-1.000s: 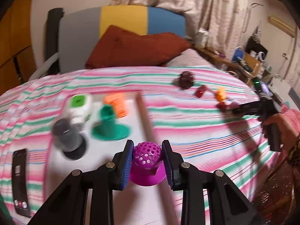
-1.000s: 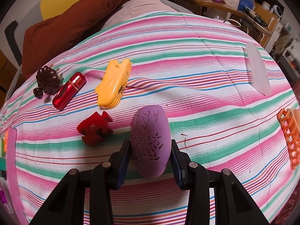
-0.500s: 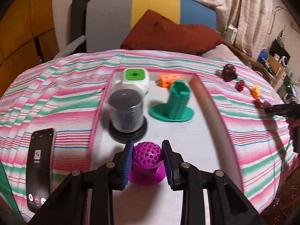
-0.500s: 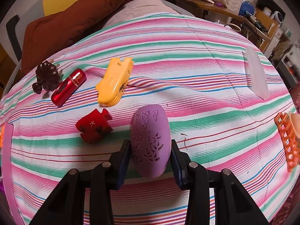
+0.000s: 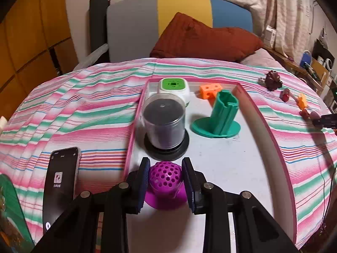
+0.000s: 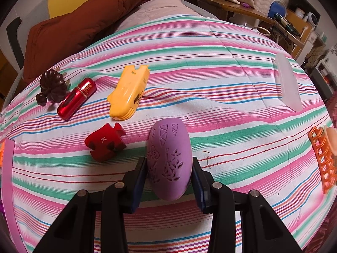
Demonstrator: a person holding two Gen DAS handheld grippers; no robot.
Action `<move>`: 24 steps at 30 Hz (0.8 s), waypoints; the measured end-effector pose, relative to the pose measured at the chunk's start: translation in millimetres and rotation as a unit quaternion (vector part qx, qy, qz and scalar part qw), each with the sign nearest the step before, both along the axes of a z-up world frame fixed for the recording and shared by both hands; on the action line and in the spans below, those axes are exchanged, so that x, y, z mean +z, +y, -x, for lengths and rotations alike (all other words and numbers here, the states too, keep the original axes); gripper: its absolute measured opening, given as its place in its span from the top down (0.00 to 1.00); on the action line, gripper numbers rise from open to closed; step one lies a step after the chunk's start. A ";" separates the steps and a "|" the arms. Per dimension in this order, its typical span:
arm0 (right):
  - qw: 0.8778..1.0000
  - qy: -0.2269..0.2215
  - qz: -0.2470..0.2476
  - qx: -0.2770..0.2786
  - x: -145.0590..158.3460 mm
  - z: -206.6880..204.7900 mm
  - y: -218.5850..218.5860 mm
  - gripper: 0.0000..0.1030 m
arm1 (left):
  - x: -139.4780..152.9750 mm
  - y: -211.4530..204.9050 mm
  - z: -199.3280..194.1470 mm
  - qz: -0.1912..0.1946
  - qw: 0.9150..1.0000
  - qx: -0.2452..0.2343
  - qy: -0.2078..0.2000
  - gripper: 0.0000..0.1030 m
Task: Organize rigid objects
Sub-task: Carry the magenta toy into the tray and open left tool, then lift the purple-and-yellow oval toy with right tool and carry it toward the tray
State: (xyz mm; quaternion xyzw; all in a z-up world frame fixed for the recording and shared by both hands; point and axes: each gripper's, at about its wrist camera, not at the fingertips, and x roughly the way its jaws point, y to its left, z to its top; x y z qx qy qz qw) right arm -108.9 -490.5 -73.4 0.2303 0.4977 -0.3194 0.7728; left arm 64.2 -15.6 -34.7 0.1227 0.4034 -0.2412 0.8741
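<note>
My left gripper (image 5: 165, 166) is shut on a magenta perforated dome with a flared foot (image 5: 166, 177). The foot rests on the white, pink-rimmed tray (image 5: 242, 164), just in front of a black cylinder under a clear cover (image 5: 163, 124). Further back in the tray are a green stand (image 5: 221, 118), an orange block (image 5: 210, 90) and a white cube with a green top (image 5: 173, 88). My right gripper (image 6: 169, 162) is shut on a lilac oval shell with cut-out patterns (image 6: 169, 145), low over the striped bedspread.
Beside the lilac shell lie a red puzzle piece (image 6: 105, 145), a yellow case (image 6: 128, 93), a red metallic tube (image 6: 76, 99) and a dark brown leaf figure (image 6: 52, 86). A frosted bar (image 6: 287, 84) and an orange clip (image 6: 322, 160) lie at the right. A phone (image 5: 61, 181) lies left of the tray.
My left gripper has swung over the tray and come down, carrying the magenta dome to the spot in front of the black cylinder. The right gripper and its lilac shell have stayed put.
</note>
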 end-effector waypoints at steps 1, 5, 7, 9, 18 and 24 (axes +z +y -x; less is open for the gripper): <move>1.000 0.000 -0.001 -0.001 -0.1 0.2 -0.6 0.60 | -0.1 1.1 0.7 0.002 1.000 0.003 0.003 0.69; 1.000 -0.009 -0.010 -0.011 1.8 4.0 -2.5 0.60 | -1.0 7.9 6.3 0.011 1.000 0.011 0.013 0.66; 0.999 -0.019 -0.020 -0.017 3.0 6.4 -4.6 0.60 | 0.0 11.4 10.6 0.021 1.000 0.011 0.014 0.66; 0.999 -0.030 -0.027 -0.024 4.3 8.8 -6.4 0.60 | 2.5 14.5 14.3 0.028 0.999 0.012 0.009 0.65; 0.995 -0.084 -0.038 -0.036 21.1 19.4 -4.3 0.72 | 5.4 17.4 21.1 0.012 1.000 0.015 -0.016 0.65; 0.993 -0.102 -0.052 -0.033 25.8 18.7 8.4 0.90 | 2.1 19.9 14.3 0.019 0.999 0.028 -0.007 0.65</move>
